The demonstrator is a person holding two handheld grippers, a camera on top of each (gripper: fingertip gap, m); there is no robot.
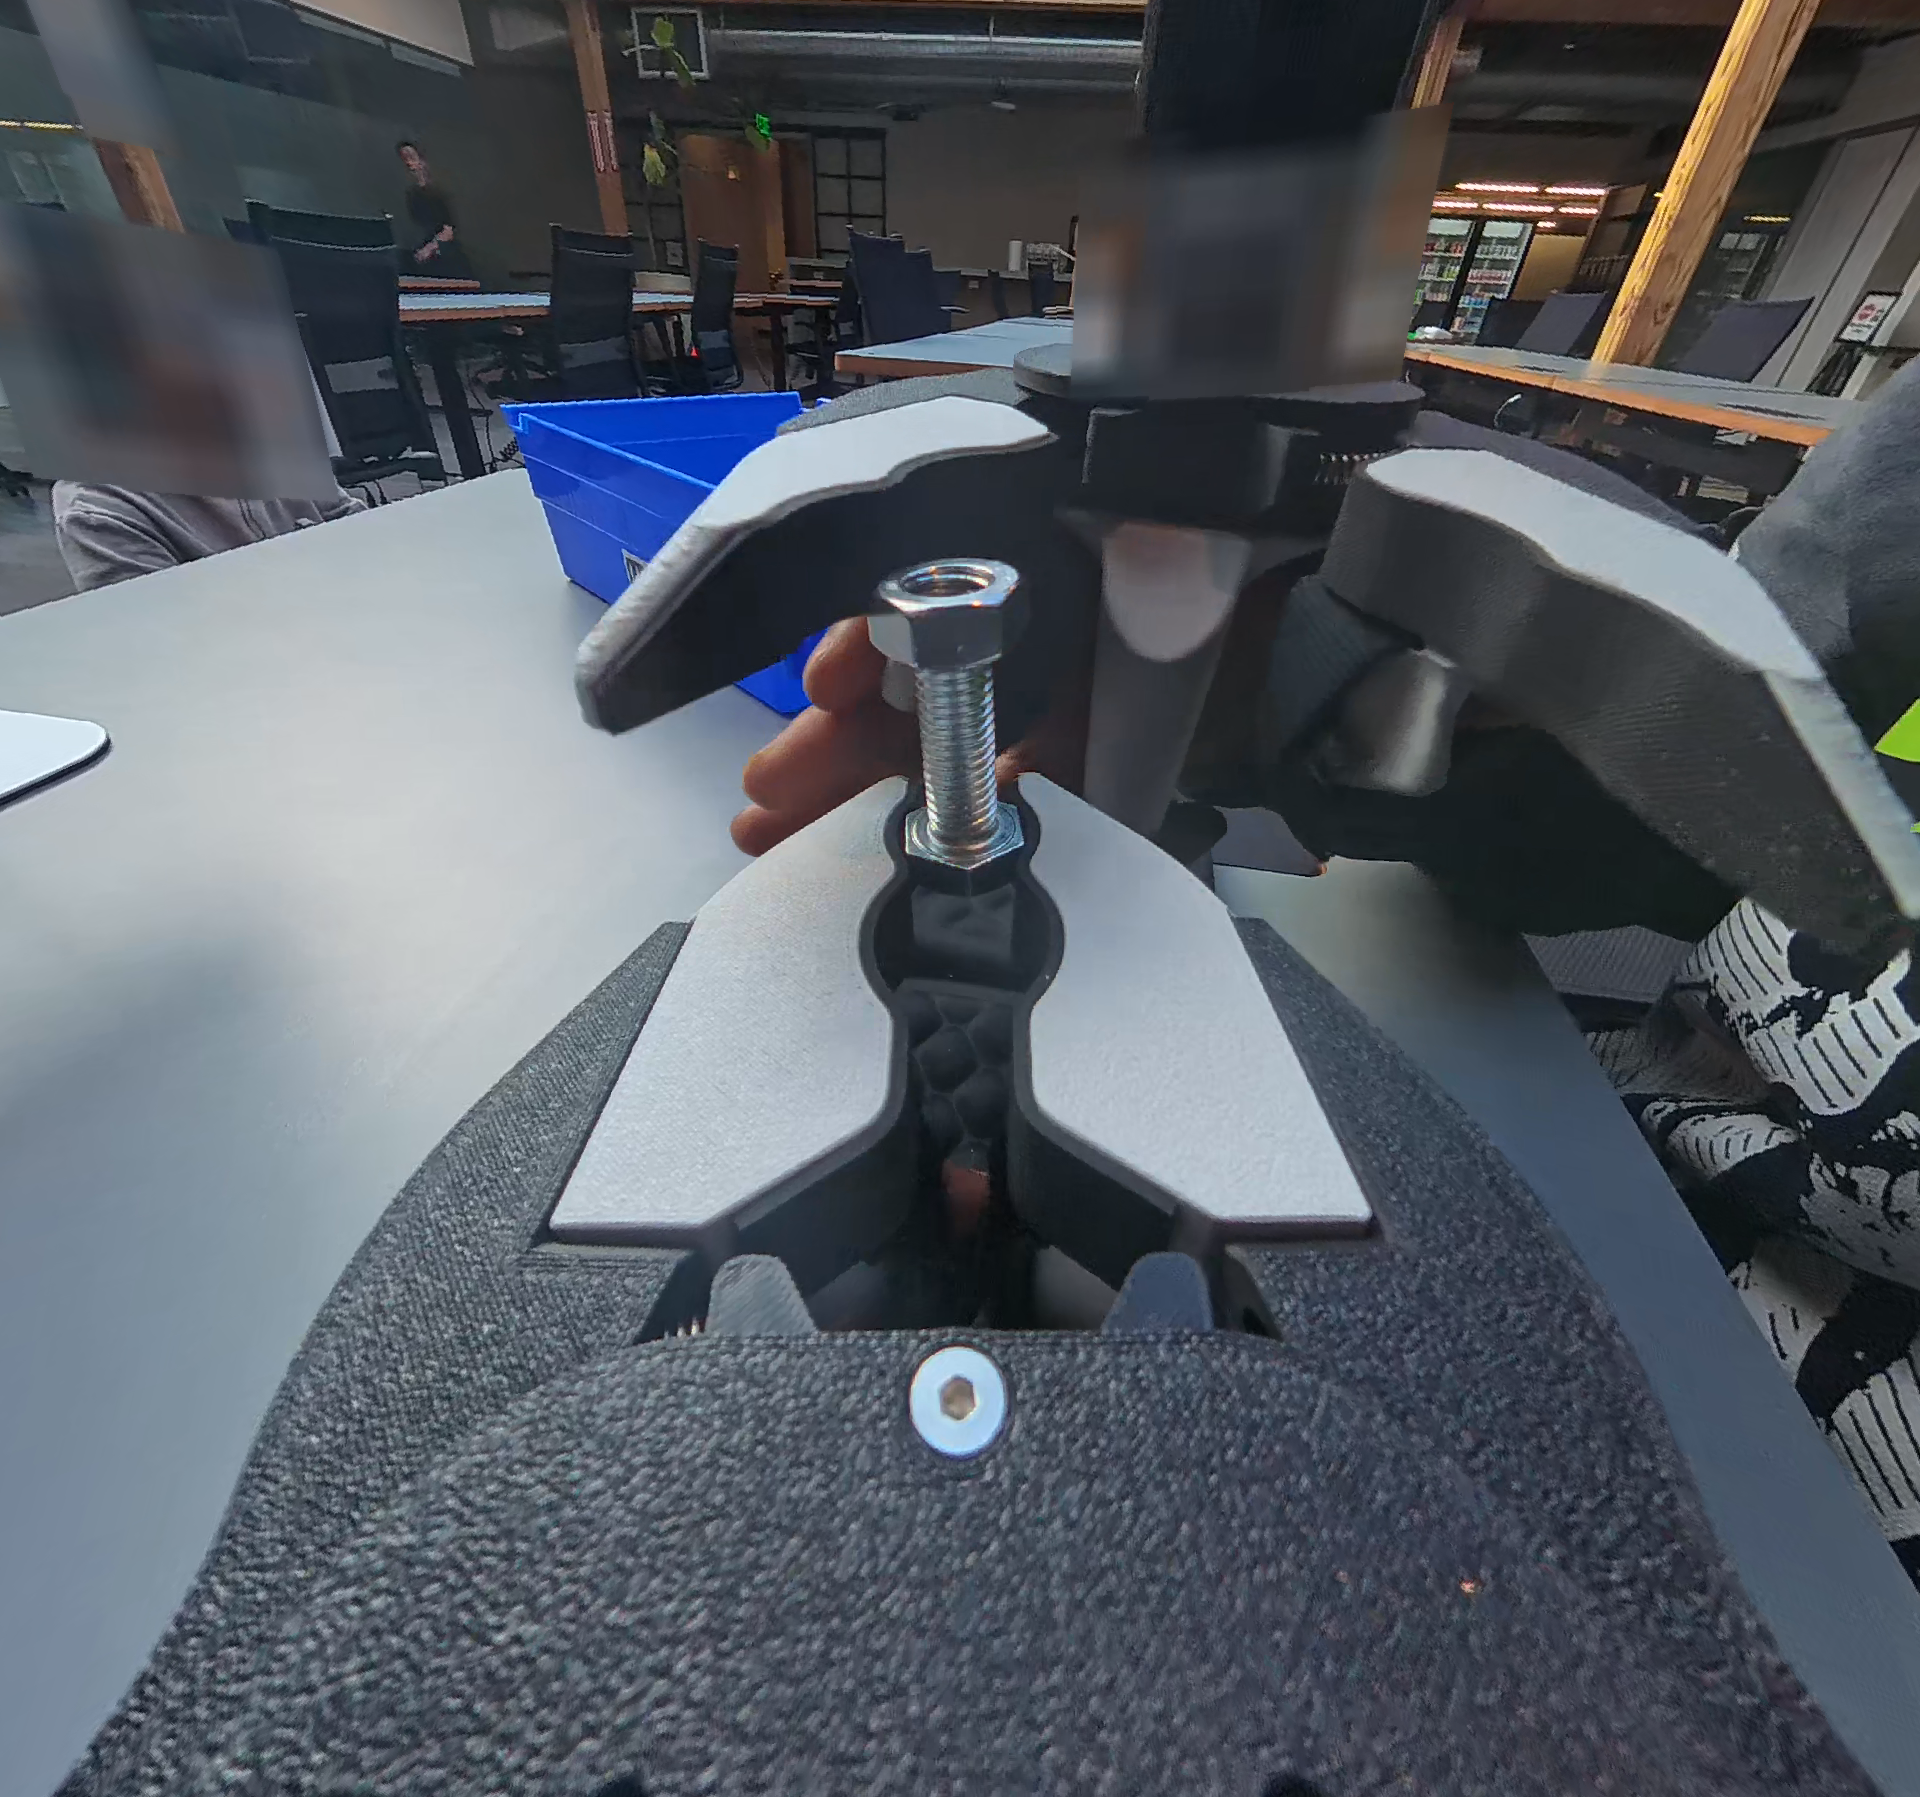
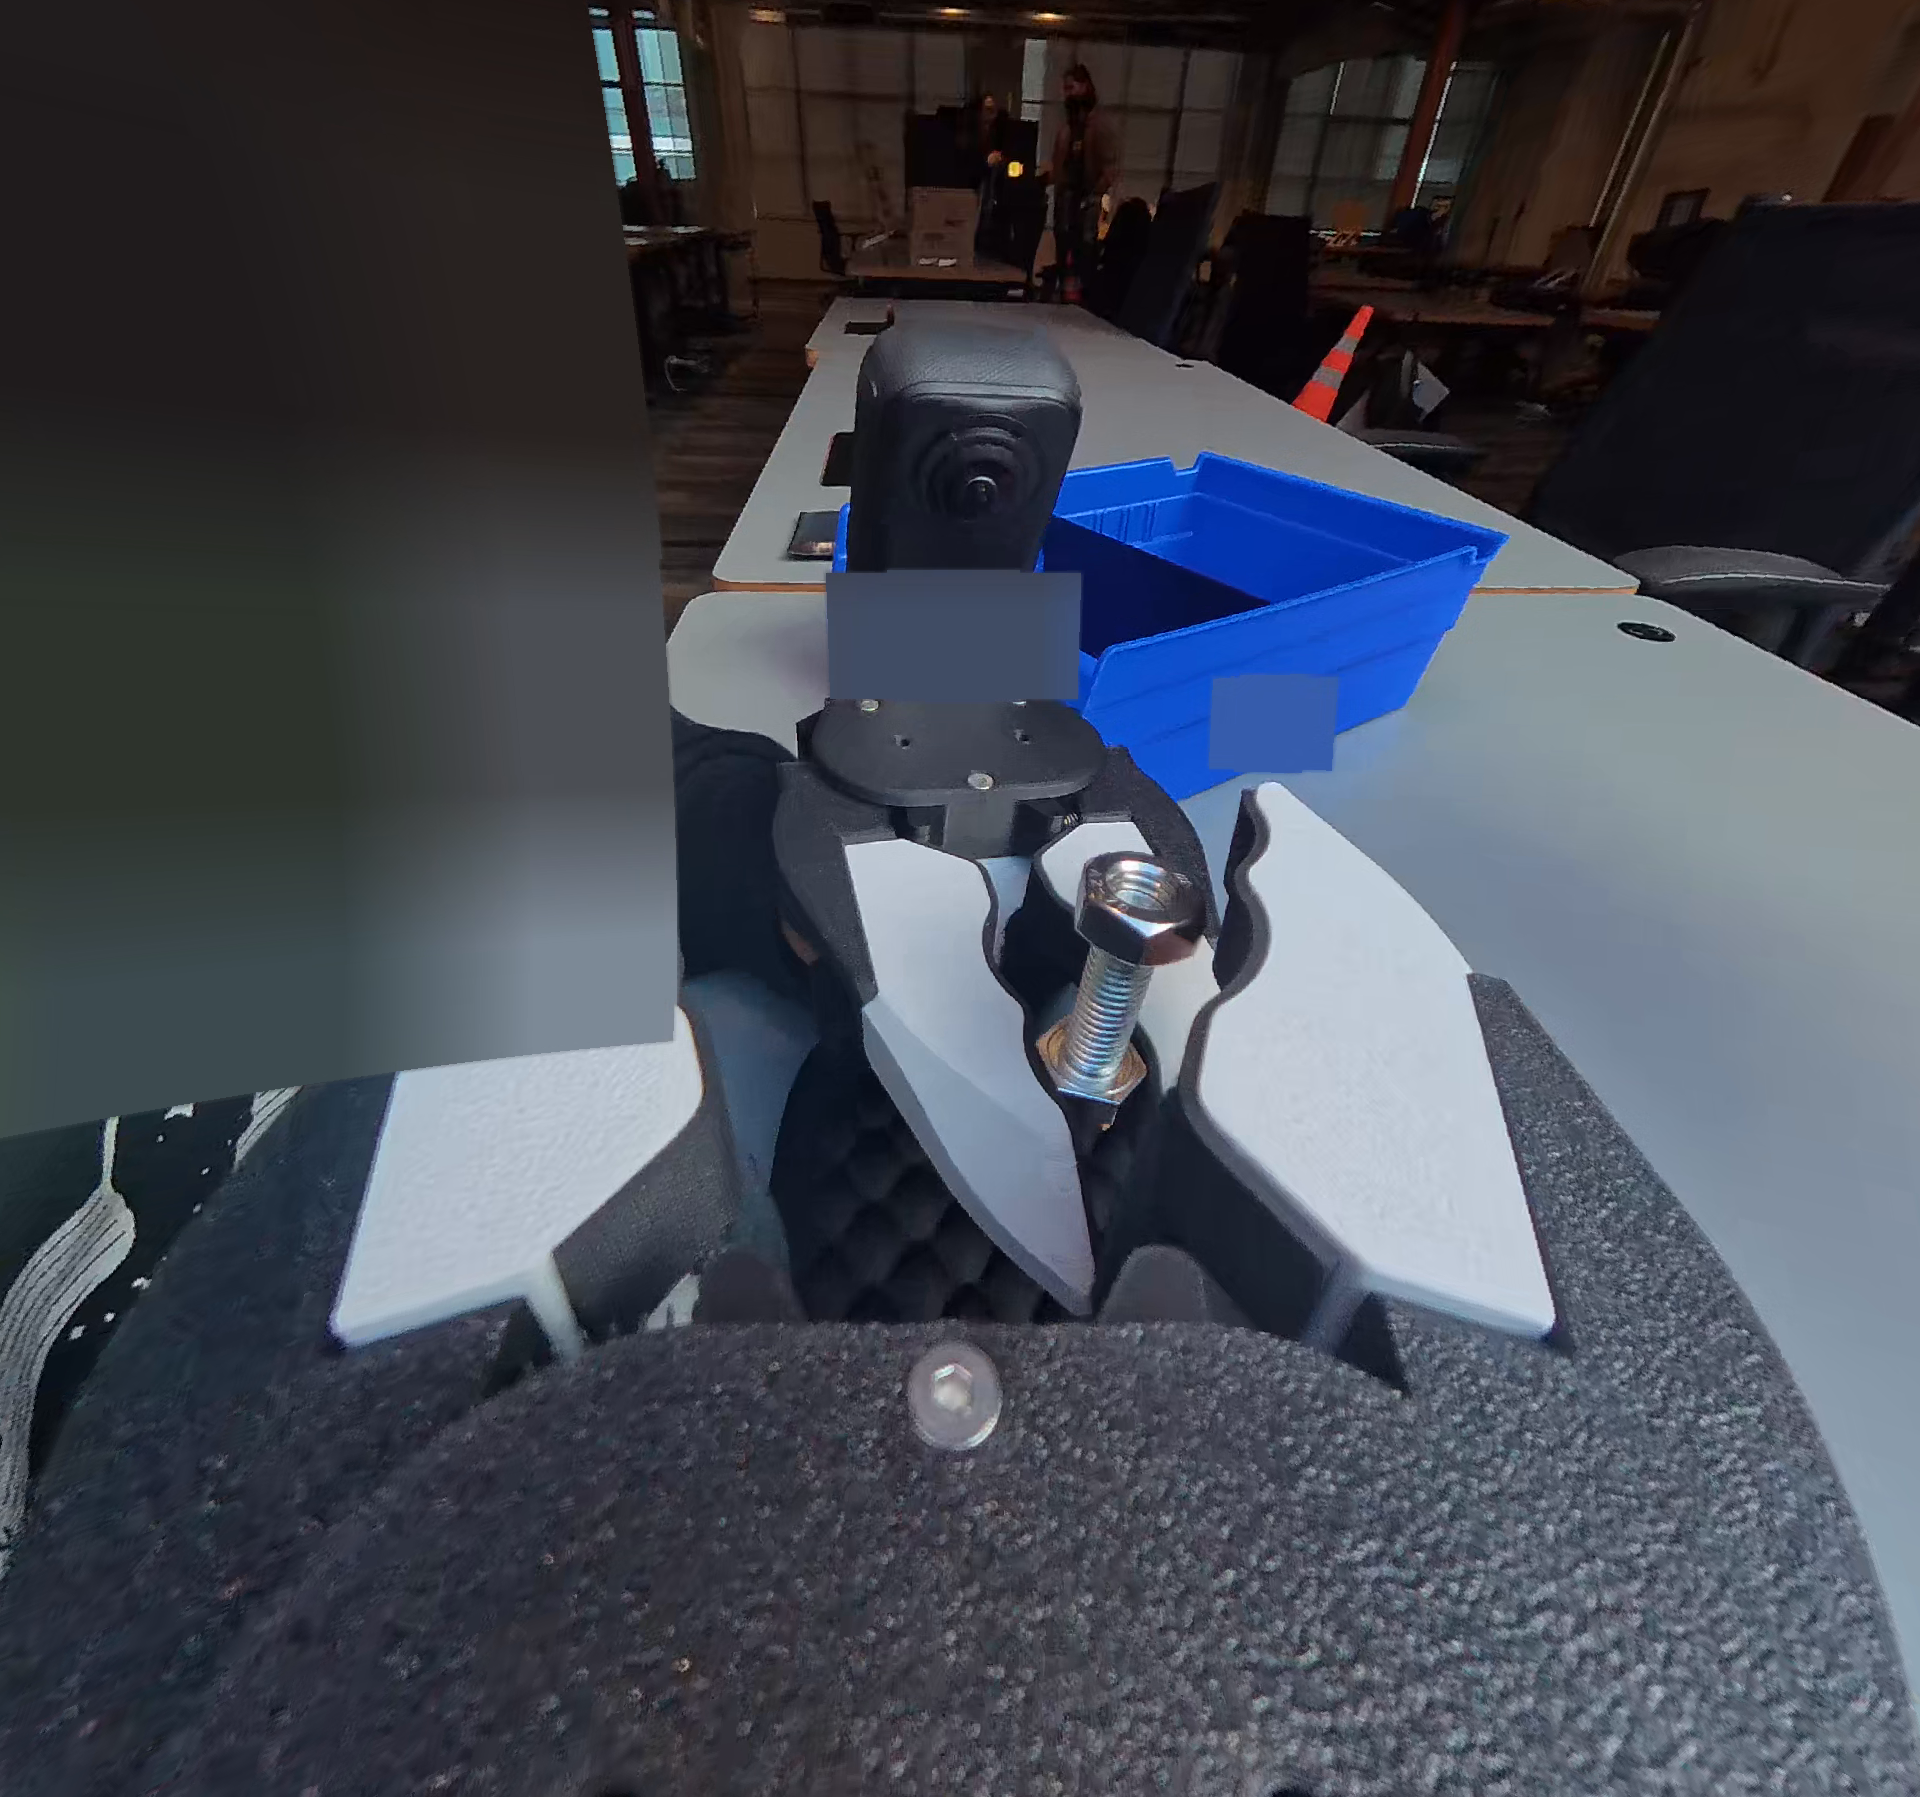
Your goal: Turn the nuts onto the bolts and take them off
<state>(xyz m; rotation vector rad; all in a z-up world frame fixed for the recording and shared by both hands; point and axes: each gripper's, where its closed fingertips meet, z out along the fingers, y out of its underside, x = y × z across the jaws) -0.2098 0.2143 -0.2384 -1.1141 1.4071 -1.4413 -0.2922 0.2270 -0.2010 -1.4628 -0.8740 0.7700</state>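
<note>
While your left gripper (image 1: 966, 848) is pinching the hex head of the zinc-plated steel bolt (image 1: 958, 760) between its grey pads, keep that grip firm and the shank upright; the head sits in the notch near the fingertips, threads pointing up. The silver hex nut (image 1: 948, 620) sits at the very top of the threads, only barely on or nearly off, and I can't tell which from here. Either way it looks loosely engaged, so turn gently and squarely to avoid cross-threading or dropping it.

Your right gripper (image 2: 1122, 916) is spread wide, not gripping anything. From its own camera the fingers flank the bolt and nut with clear gaps on both sides. It comes in from opposite the left gripper, tilted down over the bolt, your hand (image 1: 821, 739) wrapped on the handle behind. Centre the nut between the pads, close on its flats, then rotate about the bolt axis.

Beyond, the blue plastic bin (image 2: 1278, 594) sits on the grey table (image 1: 312, 760), well clear of both tools.
</note>
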